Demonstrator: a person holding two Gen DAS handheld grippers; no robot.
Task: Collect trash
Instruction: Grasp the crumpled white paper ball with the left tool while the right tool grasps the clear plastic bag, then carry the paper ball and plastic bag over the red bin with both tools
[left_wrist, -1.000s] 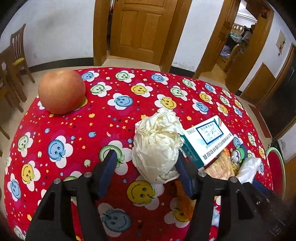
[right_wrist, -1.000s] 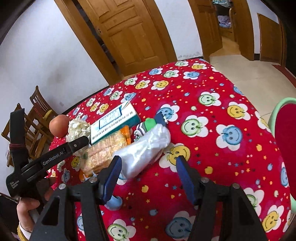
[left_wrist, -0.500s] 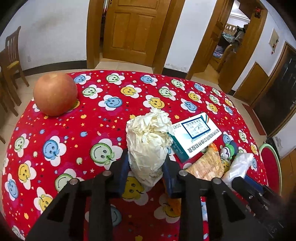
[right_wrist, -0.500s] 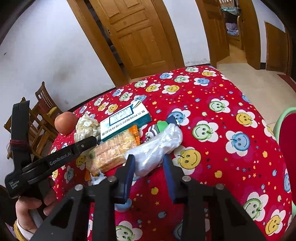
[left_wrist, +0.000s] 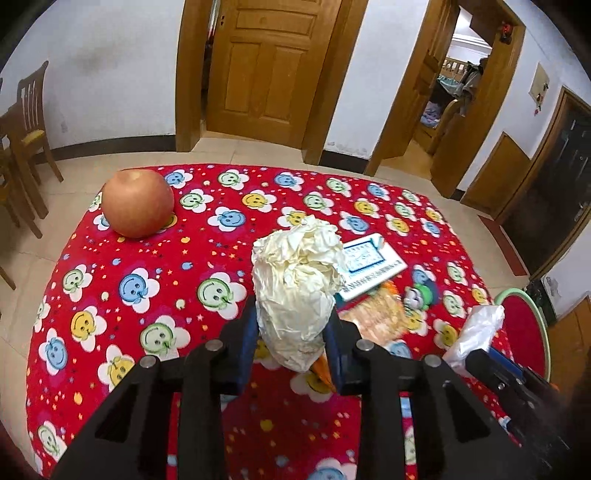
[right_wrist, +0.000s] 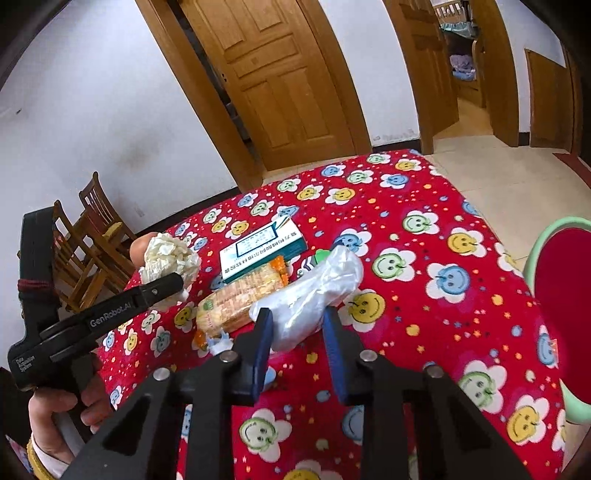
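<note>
I am holding two pieces of trash at once, one in each gripper, and neither has reached a bin yet; no bin is showing in either view. My left gripper (left_wrist: 291, 345) is clamped on a crumpled wad of white paper (left_wrist: 297, 291), its blue pads pressing the wad's lower sides. The wad is standing up between the jaws, and I judge it is just clear of the counter (left_wrist: 155, 258), which is covered in a red cloth printed with smiley flowers. My right gripper (right_wrist: 297, 334) is gripping a crumpled clear plastic bag (right_wrist: 314, 295) by its near end, while the far end is drooping toward the cloth.

Both sets of jaws have just been closing, each with its piece of trash between them.

Still lying on the counter are an orange snack wrapper (right_wrist: 240, 297) beside the bag, a white and teal carton (right_wrist: 262, 249) behind it, and a small green-capped item (right_wrist: 319, 258) that I cannot identify. An apple (left_wrist: 138, 206) is sitting well apart at the far left corner; I judge it is not trash. So I am reckoning the task is at an early stage, with several pieces left.

Both grippers are pointing forward and downward at the counter, side by side. A hand (right_wrist: 62, 424) is gripping the left gripper's handle in the right view.
</note>
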